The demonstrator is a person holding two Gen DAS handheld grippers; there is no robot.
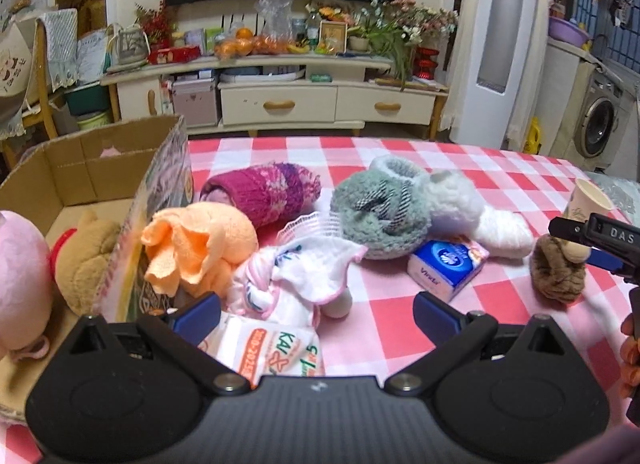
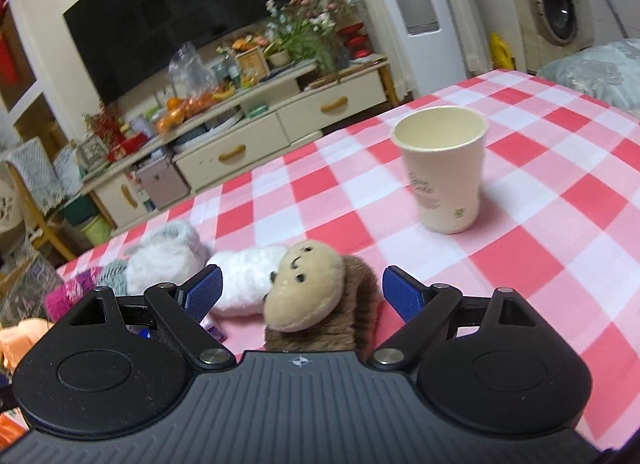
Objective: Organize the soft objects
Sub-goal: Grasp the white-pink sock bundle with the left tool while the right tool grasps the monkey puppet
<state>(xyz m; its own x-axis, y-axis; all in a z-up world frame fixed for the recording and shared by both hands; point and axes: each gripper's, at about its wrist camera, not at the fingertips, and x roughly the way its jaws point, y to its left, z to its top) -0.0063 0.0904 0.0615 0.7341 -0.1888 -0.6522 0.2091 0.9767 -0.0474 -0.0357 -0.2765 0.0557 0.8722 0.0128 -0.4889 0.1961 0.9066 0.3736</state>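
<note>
My left gripper [image 1: 316,310] is open above a white and pink cloth [image 1: 304,276] on the checked table. Around it lie an orange towel [image 1: 196,244], a magenta knit roll [image 1: 264,190], a grey fluffy slipper [image 1: 380,208] and a white plush [image 1: 476,212]. A cardboard box [image 1: 100,160] at the left holds a brown bear [image 1: 86,260] and a pink plush [image 1: 20,276]. My right gripper [image 2: 302,292] is open, its jaws on either side of a brown monkey plush [image 2: 312,296], which also shows in the left wrist view [image 1: 558,268].
A paper cup [image 2: 444,168] stands upright beyond the monkey plush. A blue tissue pack [image 1: 448,268] lies mid-table. A printed plastic packet [image 1: 264,348] lies under my left gripper. A TV cabinet [image 1: 280,96] stands past the table's far edge.
</note>
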